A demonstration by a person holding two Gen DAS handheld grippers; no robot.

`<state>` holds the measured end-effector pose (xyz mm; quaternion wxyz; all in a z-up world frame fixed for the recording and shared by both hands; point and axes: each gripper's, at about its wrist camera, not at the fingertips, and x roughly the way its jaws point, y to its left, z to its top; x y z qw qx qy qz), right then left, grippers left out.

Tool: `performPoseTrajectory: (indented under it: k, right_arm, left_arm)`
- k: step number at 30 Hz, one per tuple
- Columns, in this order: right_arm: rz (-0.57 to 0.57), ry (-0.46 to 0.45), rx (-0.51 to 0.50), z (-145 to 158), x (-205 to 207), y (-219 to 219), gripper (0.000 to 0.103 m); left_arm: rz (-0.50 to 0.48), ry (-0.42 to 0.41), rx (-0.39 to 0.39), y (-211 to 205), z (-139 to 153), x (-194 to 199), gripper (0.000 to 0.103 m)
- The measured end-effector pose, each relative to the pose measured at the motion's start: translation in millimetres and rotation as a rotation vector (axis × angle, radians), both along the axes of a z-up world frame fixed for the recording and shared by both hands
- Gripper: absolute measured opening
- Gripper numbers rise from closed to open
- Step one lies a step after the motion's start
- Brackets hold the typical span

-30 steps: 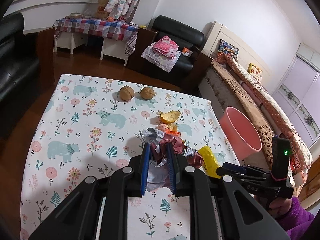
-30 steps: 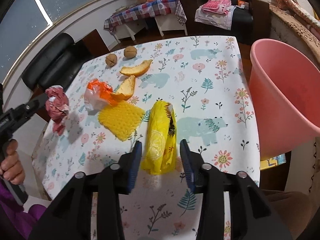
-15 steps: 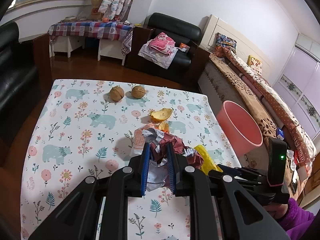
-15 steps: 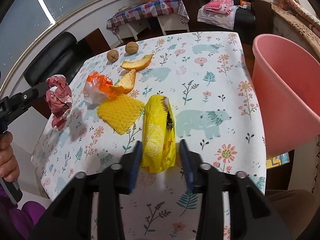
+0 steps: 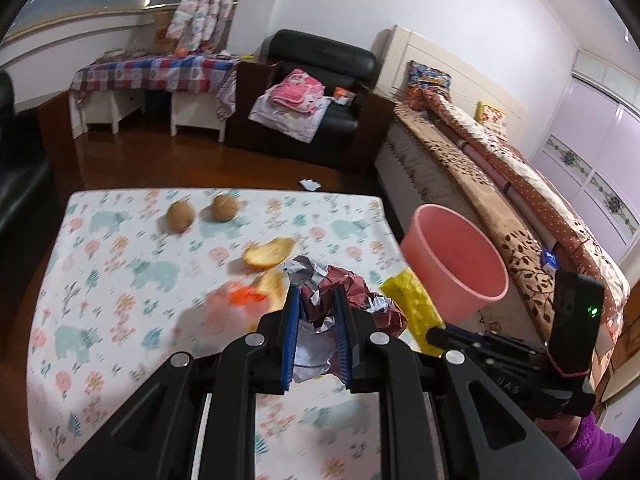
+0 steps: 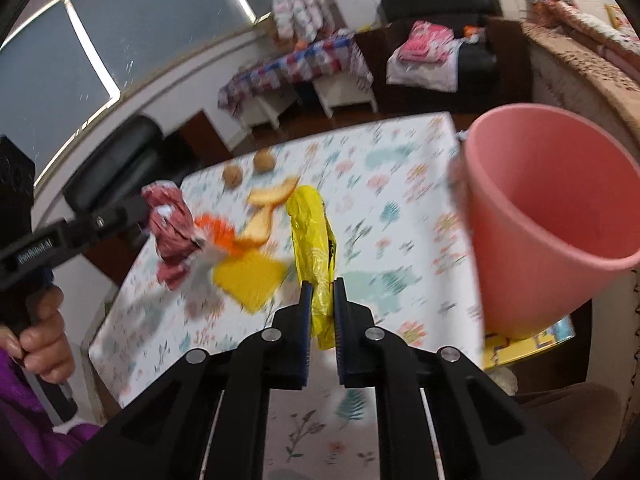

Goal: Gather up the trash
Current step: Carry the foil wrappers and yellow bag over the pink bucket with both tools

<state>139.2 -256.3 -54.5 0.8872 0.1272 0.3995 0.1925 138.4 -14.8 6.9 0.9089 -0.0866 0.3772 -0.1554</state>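
Observation:
My left gripper (image 5: 317, 296) is shut on a crumpled red and white paper wad (image 5: 352, 284), held above the floral tablecloth (image 5: 100, 280). The right gripper (image 6: 322, 292) has its jaws closing on a yellow plastic wrapper (image 6: 310, 228); the blue pads press its lower end and the rest sticks up off the table. A pink bin (image 6: 560, 216) stands just past the table's right edge, close beside the right gripper. In the left wrist view the bin (image 5: 452, 264) is to the right of the wad, behind the yellow wrapper (image 5: 412, 300).
On the cloth lie two orange peel pieces (image 5: 268, 252), two walnuts (image 5: 180, 216), a yellow mesh pad (image 6: 248, 276) and an orange wrapper (image 6: 212, 228). A bed (image 5: 500, 184) runs behind the bin, and a black armchair (image 5: 320, 64) stands beyond the table.
The right jaws closed onto the yellow wrapper and lifted it off the cloth. Both grippers rose; the left one carried its paper wad higher.

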Motion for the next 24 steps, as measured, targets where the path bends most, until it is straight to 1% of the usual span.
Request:
performPoseTrajectory:
  k: [5, 10, 13, 17, 20, 24]
  right_arm:
    - [-0.14, -0.061, 0.02, 22, 2, -50, 0.01]
    - [-0.286, -0.089, 0.011, 30, 6, -100, 0.01]
    - [-0.341, -0.08, 0.015, 26, 11, -121, 0.01]
    - [-0.404, -0.059, -0.002, 15, 16, -142, 0.01]
    - [-0.422, -0.044, -0.001, 9, 20, -154, 0.01]
    - [-0.434, -0.03, -0.022, 0, 27, -160, 0.01]
  left_arm:
    - [-0.07, -0.027, 0.001, -39, 10, 16, 0.016]
    - [-0.142, -0.045, -0.035, -86, 18, 40, 0.016]
    - [-0.185, -0.061, -0.038, -118, 21, 54, 0.016]
    - [-0.24, -0.06, -0.04, -161, 19, 74, 0.016]
    - [-0.274, -0.052, -0.026, -192, 11, 87, 0.016]
    - [-0.307, -0.021, 0.003, -225, -8, 103, 0.016]
